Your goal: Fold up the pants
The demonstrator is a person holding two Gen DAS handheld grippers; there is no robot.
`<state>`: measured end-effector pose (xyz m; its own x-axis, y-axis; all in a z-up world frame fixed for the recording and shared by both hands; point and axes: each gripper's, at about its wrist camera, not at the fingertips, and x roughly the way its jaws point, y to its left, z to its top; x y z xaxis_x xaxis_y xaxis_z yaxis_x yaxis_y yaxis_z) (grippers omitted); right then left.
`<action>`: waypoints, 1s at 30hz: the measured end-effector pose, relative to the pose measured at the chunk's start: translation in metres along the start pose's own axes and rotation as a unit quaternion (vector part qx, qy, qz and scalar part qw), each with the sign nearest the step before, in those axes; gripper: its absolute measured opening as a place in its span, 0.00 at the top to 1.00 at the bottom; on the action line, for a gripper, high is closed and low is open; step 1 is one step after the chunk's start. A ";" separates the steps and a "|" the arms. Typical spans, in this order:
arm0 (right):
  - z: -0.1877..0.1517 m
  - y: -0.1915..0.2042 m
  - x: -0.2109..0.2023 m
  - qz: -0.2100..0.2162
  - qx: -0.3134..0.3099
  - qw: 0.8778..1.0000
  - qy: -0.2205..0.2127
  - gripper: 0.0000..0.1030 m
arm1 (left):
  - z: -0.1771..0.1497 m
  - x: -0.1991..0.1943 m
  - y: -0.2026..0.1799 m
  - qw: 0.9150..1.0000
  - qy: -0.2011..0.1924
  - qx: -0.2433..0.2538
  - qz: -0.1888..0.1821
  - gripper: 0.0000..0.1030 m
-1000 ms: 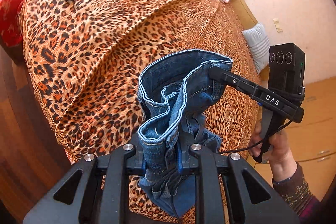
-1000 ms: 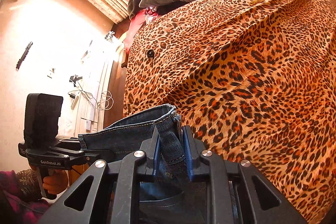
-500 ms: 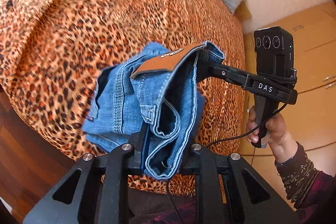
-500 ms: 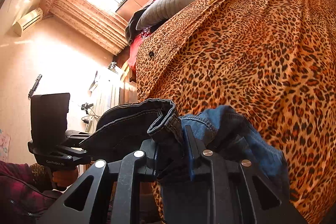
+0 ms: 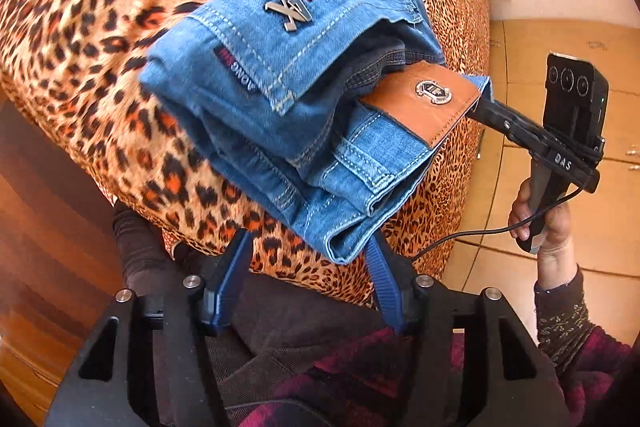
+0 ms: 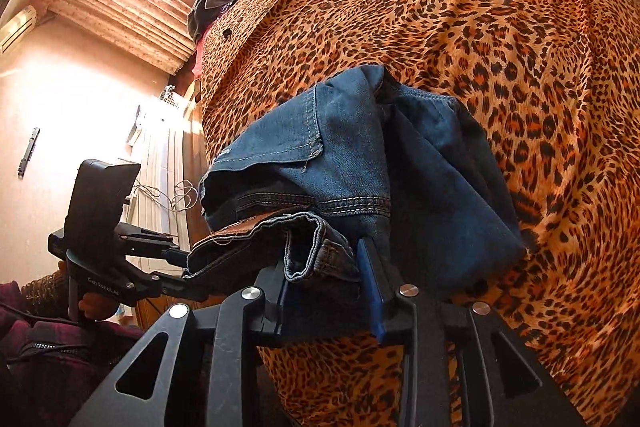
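1. The jeans (image 5: 304, 99) sit as a folded bundle near the bed's (image 5: 100, 7) edge, mid-frame in the left view, pocket badge up and the leather patch (image 5: 424, 103) toward the right. In the right view they fill the centre, darker, above my claw.

2. My left gripper (image 5: 310, 275) is opening: its blue pads stand apart at bottom centre, the bundle's lower corner between them but not pressed.

3. My right gripper (image 6: 328, 287) is opening too. The waistband fold lies between its pads, and I judge it loose or nearly so.

4. To release well, I should let both sets of pads clear the denim fully before pulling away, so no layer drags and unrolls the fold.

5. I should back out along the fingers, toward the frame's bottom, not sideways.

6. The bundle lies close to the edge; a tug toward me could tip it off toward the floor (image 5: 36, 227).
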<state>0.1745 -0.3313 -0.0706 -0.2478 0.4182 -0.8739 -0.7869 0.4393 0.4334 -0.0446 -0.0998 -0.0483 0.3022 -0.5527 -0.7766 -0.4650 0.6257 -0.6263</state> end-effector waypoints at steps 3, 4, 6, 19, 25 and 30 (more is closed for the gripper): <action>-0.004 0.000 -0.023 -0.014 -0.006 1.000 -0.019 0.23 | -0.007 -0.008 0.021 0.999 -0.015 -0.046 -0.018 0.45; -0.005 -0.003 -0.033 -0.009 -0.002 0.999 -0.035 0.23 | -0.006 -0.009 0.028 0.998 -0.022 -0.059 -0.019 0.45; -0.006 -0.019 -0.049 0.011 0.038 0.997 -0.068 0.23 | -0.003 -0.010 0.036 0.996 -0.034 -0.082 -0.022 0.45; 0.037 -0.053 0.028 0.086 0.167 0.979 -0.079 0.22 | 0.047 0.010 0.052 0.980 -0.075 -0.180 -0.047 0.45; 0.092 -0.001 0.058 0.022 0.050 0.997 -0.050 0.79 | 0.065 -0.005 0.035 0.970 -0.125 -0.205 -0.031 0.74; 0.131 0.003 0.059 -0.030 0.019 0.997 -0.068 0.87 | 0.082 -0.014 0.032 0.967 -0.166 -0.181 0.059 0.75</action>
<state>0.2315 -0.2017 -0.0919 -0.1208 0.4933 -0.8615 -0.7747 0.4958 0.3925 0.0040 -0.0269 -0.0634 0.4517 -0.2433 -0.8583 -0.7561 0.4064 -0.5131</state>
